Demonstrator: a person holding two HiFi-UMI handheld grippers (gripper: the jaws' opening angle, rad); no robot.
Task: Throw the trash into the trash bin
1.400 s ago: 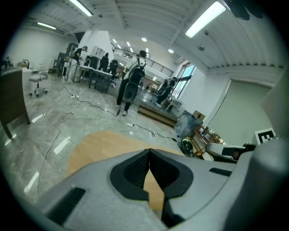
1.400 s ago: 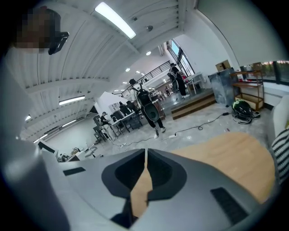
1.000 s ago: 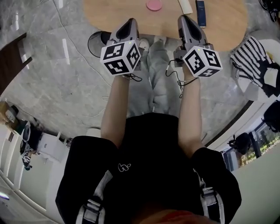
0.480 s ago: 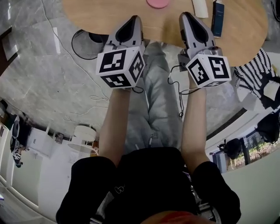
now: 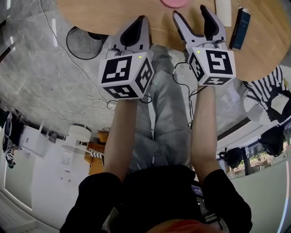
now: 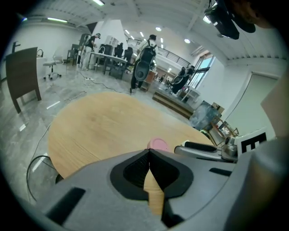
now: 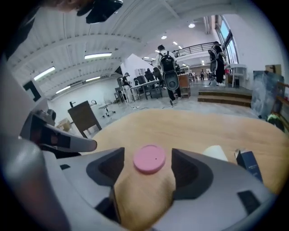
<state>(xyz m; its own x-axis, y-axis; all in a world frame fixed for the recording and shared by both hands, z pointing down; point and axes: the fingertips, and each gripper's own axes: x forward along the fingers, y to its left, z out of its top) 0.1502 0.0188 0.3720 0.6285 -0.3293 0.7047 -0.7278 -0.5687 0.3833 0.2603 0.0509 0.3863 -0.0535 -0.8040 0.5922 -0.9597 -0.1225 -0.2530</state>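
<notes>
Jaws of the right gripper (image 5: pixel 189 11) spread wide, just opened from a pressed-together state, nothing pinched. Between them only bare wood and, a little further ahead, one flat round pink disc (image 7: pixel 149 158), lying in line with the gap and not touched. Jaws of the left gripper (image 6: pixel 148 152) pressed together at the tips, empty, pointing towards the same disc from its left side. Compared with a second ago, right gripper also rolled a little and brought nearer to the disc, left gripper alongside it over the edge of the round light wooden counter (image 7: pixel 203 126). Judged from this: beginning of a pick, right side prepared to close on the pink disc, probably the first piece of trash. No piece lifted yet, so task hardly begun. Counted on the counter: one pink disc, one white rounded object (image 7: pixel 216 152) just right of the right jaws, too cut off to identify, and one slim dark blue box (image 5: pixel 239 22) beside it. Three possible pieces in total, two grippers. On the grey marble floor (image 5: pixel 36 82) left of the counter, one black ring (image 5: pixel 67 43), maybe the rim of the trash bin, not possible to tell for sure.
</notes>
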